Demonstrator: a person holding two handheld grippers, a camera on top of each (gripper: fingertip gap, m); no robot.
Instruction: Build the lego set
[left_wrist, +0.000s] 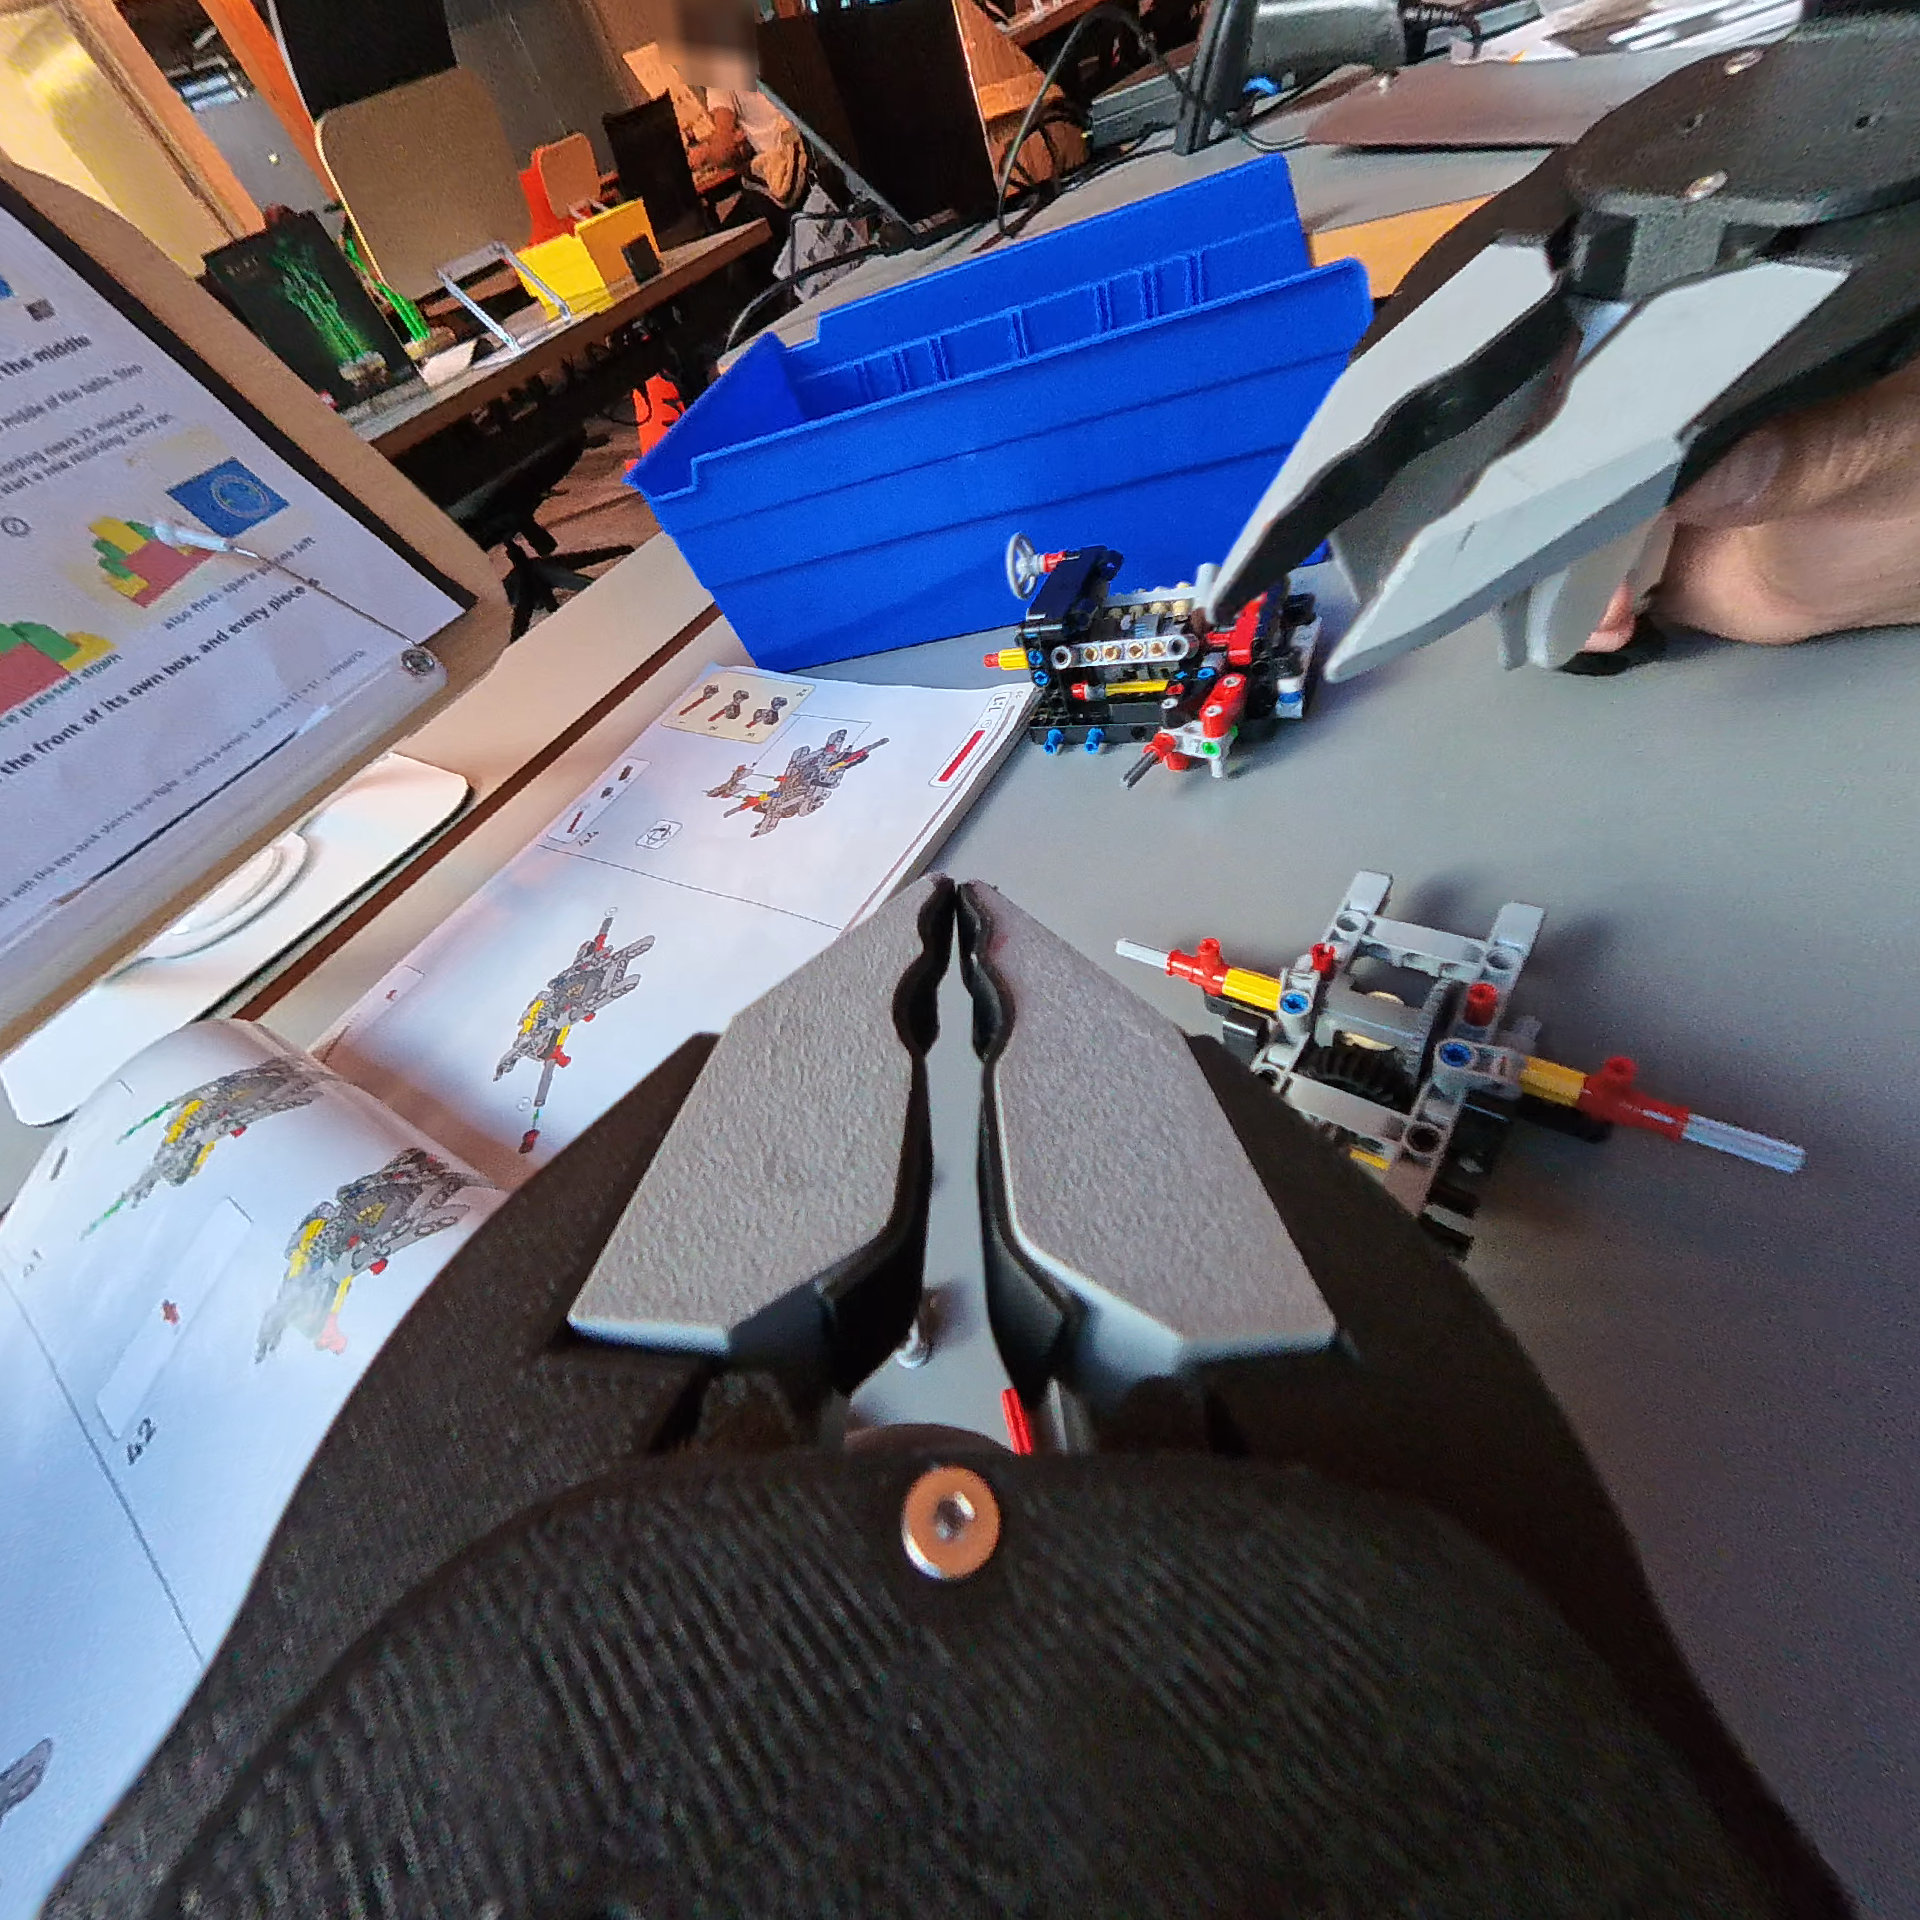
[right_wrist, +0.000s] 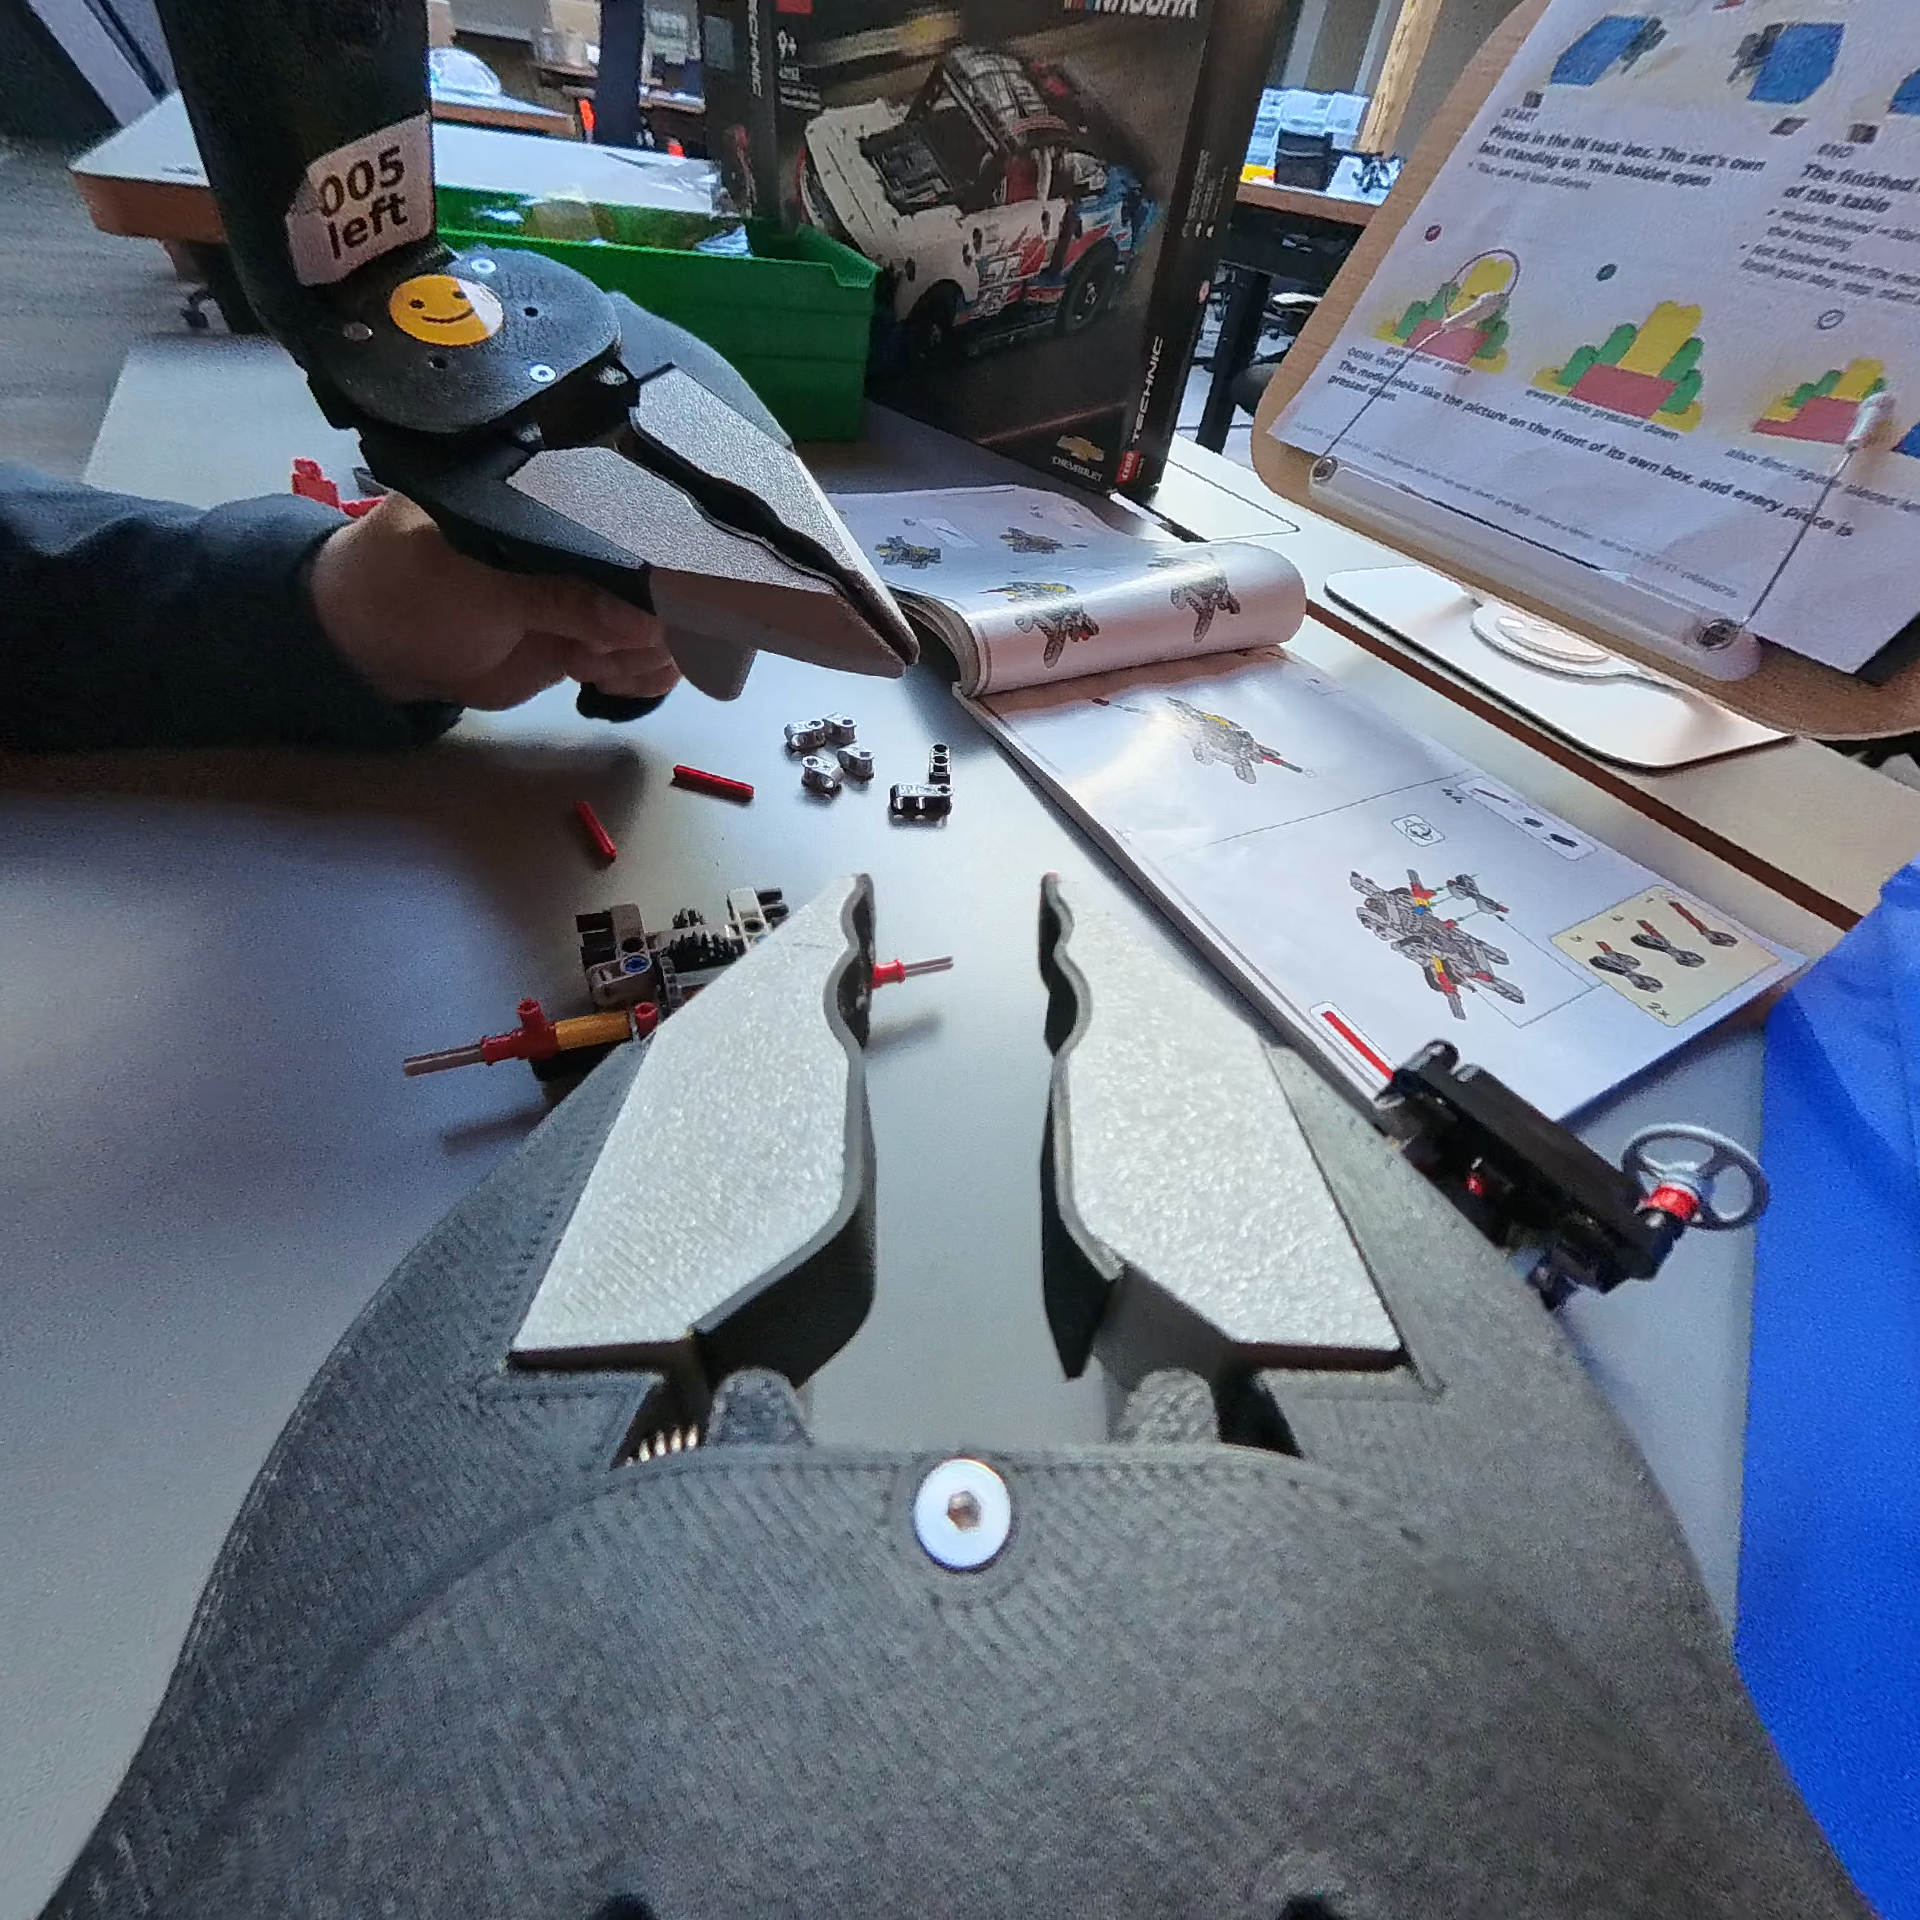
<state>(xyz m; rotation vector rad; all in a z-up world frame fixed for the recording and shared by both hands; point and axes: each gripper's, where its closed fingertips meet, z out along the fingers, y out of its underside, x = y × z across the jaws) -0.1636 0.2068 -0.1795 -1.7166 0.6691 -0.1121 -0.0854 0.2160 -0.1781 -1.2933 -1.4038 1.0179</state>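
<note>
My left gripper (left_wrist: 956, 896) is shut, its pads meeting at the tips with nothing between them. It hangs over the table by the edge of the open instruction booklet (left_wrist: 675, 883), and it also shows in the right wrist view (right_wrist: 902, 657), held by a hand. A grey gear assembly with red and yellow axles (left_wrist: 1382, 1039) lies just right of it. My right gripper (right_wrist: 956, 904) is open and empty. In the left wrist view the right gripper (left_wrist: 1283, 634) hovers right over a black brick model with a small steering wheel (left_wrist: 1153, 665). That model shows beside its right finger (right_wrist: 1517, 1174).
A blue bin (left_wrist: 987, 416) stands behind the black model. Loose grey and black connectors (right_wrist: 831, 753) and two red pins (right_wrist: 712, 781) lie on the grey table (right_wrist: 260, 1039). A green bin (right_wrist: 748, 301), the set's box (right_wrist: 987, 208) and a standing instruction board (right_wrist: 1610, 312) are at the back. The grippers' ends are close to 9 cm from one another.
</note>
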